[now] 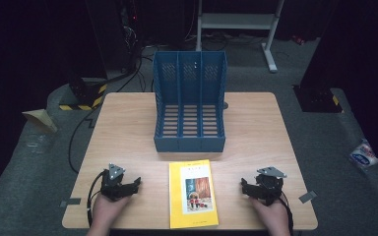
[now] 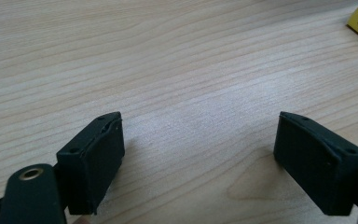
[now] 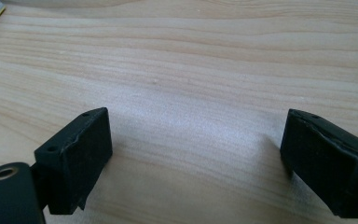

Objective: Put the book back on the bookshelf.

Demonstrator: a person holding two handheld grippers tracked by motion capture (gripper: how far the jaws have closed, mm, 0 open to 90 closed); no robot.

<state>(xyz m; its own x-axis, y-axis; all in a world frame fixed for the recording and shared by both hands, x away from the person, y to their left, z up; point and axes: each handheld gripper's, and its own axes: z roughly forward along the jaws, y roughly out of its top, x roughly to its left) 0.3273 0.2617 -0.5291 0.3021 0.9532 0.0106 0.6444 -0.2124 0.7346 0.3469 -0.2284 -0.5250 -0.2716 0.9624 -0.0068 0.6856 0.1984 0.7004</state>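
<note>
**Yellow book flat on the table, both my claws wide and empty**

The yellow book (image 1: 193, 193) lay flat near the table's (image 1: 256, 123) front edge, between my 2 hands and apart from both. I judged it thin, light and fairly stiff, with a glossy cover likely to slip under my pads. Lying flat, it offered no face to pinch, so I reckoned the best hold was at a long edge, perhaps after sliding it so that it overhung the front edge. My left gripper (image 1: 137, 184) rested on the wood beside it, jaws wide, nothing between them; my right gripper (image 1: 243, 187) sat likewise on the other side, also wide and empty. Just beyond the book stood the blue file rack (image 1: 189, 142) with 3 slots, its open side facing me. Bare wood lay on both sides of it, giving room to swing.
</note>
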